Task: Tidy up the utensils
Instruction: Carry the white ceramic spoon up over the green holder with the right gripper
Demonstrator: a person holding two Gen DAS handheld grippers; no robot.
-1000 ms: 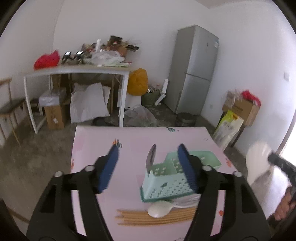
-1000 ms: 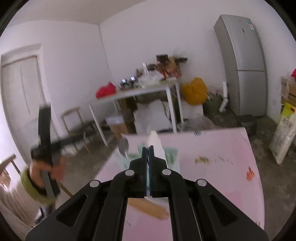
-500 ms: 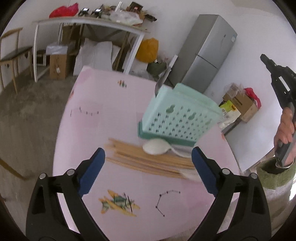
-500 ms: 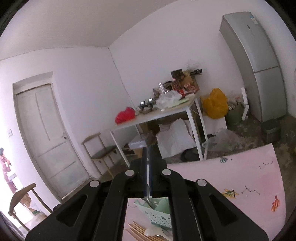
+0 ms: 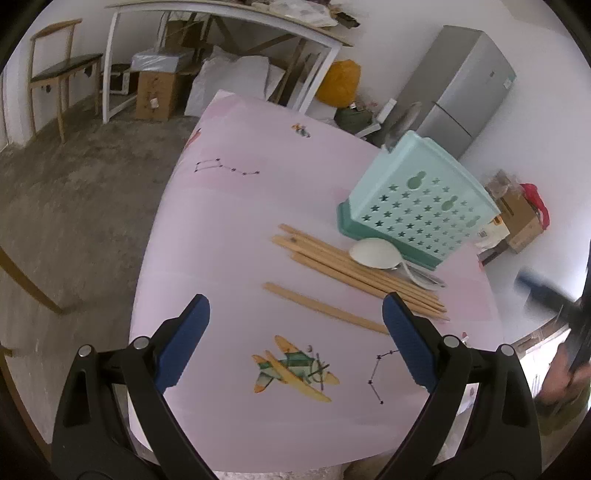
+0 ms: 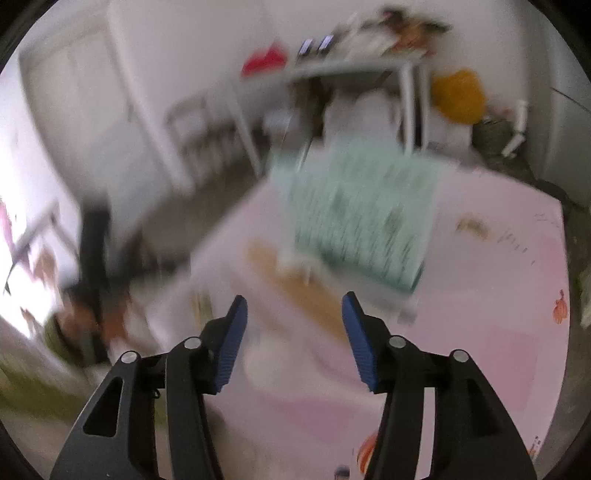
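Observation:
A mint-green utensil basket (image 5: 417, 206) stands on the pink table (image 5: 229, 229) with a metal spoon (image 5: 400, 123) upright in it. Several wooden chopsticks (image 5: 354, 271) lie in front of it, one pair (image 5: 321, 308) apart and nearer. A white spoon (image 5: 376, 253) rests on the chopsticks beside metal utensils (image 5: 424, 275). My left gripper (image 5: 295, 339) is open and empty, just short of the near chopsticks. My right gripper (image 6: 291, 339) is open and empty above the table; its view is blurred, showing the basket (image 6: 362, 218) and chopsticks (image 6: 295, 291).
The table's near edge (image 5: 258, 465) is close below the left gripper. A white work table (image 5: 221, 22), a chair (image 5: 55, 70), boxes and a grey fridge (image 5: 461, 85) stand behind. The right hand and gripper (image 5: 554, 306) show blurred at the right edge.
The right gripper has opened and swung down towards the table; the white spoon it held a second ago is gone from it. The left gripper drew back nearer the table's front edge.

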